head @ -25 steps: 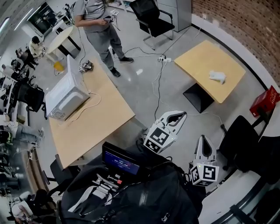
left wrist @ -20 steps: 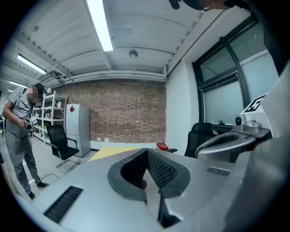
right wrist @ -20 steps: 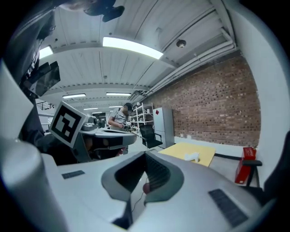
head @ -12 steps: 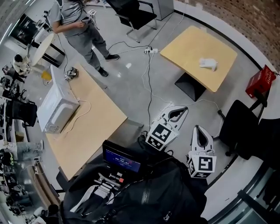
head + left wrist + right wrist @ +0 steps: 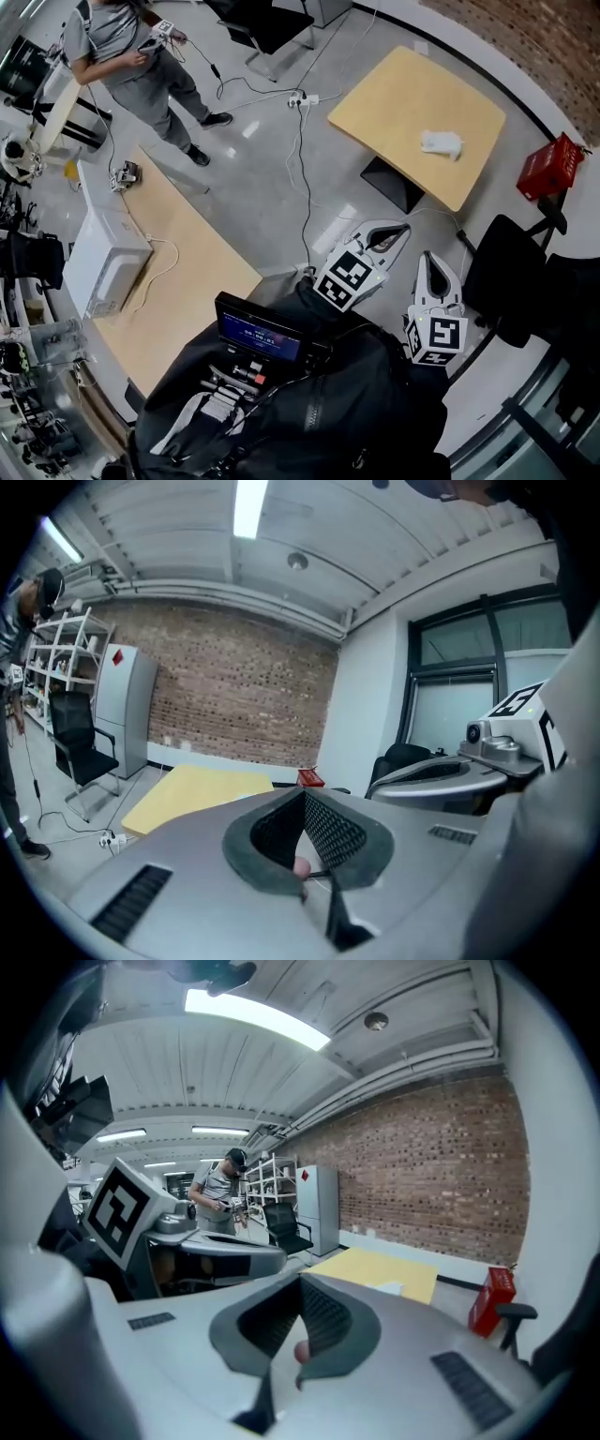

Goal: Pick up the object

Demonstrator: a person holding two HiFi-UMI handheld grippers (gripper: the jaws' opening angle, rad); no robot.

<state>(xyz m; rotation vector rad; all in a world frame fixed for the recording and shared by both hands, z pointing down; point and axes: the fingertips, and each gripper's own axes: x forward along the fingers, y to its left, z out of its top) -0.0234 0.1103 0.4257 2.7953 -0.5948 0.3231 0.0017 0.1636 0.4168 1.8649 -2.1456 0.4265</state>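
No legible text or numbers anywhere; print on the dark screen [image 5: 261, 336] too small

Tan table [image 5: 398, 98]: white crumpled object [image 5: 442, 143] (near edge).

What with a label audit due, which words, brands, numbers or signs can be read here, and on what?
Nothing is legible.
Screen: lit lines, too small to read.
Square markers: black-and-white patterns, no letters.
Red sticker on grey cabinet: blurred.

Matt wooden table [image 5: 403, 103], glossy floor [image 5: 258, 183], rough brick wall [image 5: 234, 700]
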